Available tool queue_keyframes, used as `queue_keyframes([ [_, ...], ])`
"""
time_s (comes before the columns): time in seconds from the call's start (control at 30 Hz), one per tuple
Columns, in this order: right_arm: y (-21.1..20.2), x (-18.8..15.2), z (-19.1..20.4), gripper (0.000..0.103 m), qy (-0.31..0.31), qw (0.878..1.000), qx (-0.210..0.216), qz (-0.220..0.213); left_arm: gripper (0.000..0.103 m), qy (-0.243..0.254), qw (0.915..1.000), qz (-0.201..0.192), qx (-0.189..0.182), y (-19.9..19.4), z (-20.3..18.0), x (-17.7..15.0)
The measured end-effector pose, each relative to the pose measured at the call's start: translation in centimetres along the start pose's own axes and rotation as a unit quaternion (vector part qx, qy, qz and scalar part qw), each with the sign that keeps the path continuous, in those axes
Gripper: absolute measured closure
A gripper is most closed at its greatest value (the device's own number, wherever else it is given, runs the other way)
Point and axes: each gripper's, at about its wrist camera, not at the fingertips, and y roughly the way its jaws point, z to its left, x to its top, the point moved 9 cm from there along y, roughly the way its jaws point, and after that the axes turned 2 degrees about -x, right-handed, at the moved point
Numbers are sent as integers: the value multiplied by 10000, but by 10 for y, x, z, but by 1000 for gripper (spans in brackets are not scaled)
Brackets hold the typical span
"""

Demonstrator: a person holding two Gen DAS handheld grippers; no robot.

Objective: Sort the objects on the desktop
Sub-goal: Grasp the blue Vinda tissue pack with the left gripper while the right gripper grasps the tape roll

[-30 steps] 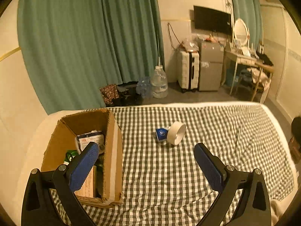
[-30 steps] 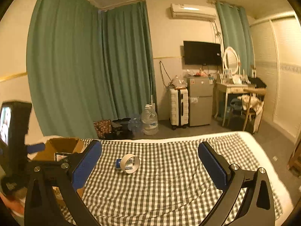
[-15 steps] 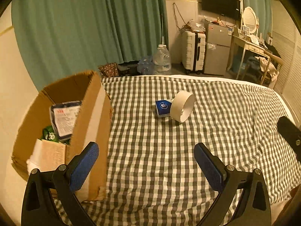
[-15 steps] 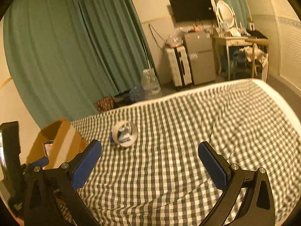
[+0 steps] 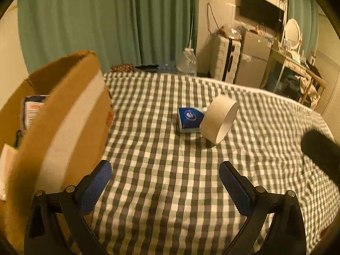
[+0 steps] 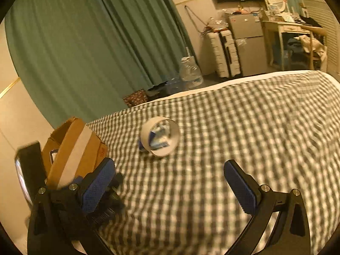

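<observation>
Box (image 5: 63,114) holds packets (image 5: 31,110) (partly hidden).

A green-and-white checked cloth (image 5: 170,170) carries a brown cardboard box (image 5: 70,114) with a white tape stripe, a blue-and-white small packet (image 5: 189,120) and a cream tape roll (image 5: 220,122), backed by green curtains (image 5: 106,21), between blue-padded black grippers.

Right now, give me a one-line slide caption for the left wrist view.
Open left gripper faces a tape roll beside a blue packet on checkered cloth, cardboard box left.
</observation>
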Motion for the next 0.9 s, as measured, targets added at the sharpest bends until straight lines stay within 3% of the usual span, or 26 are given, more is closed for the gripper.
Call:
queue_keyframes([
  [0.33,89,22,13,1,-339,9987,142,339,0,-215,9995,246,-46,51,7,4],
  [0.5,128,22,3,0,140,9964,260,794,0,-464,9981,379,-107,67,12,2],
  [0.67,146,34,5,0,214,9950,510,830,0,-431,9981,401,-181,74,9,2],
  [0.83,165,-2,9,0,564,9786,1124,1627,0,5,9989,418,214,74,5,-2],
  [0.9,157,-9,4,18,337,9865,884,1333,0,175,9986,418,287,72,3,-6],
])
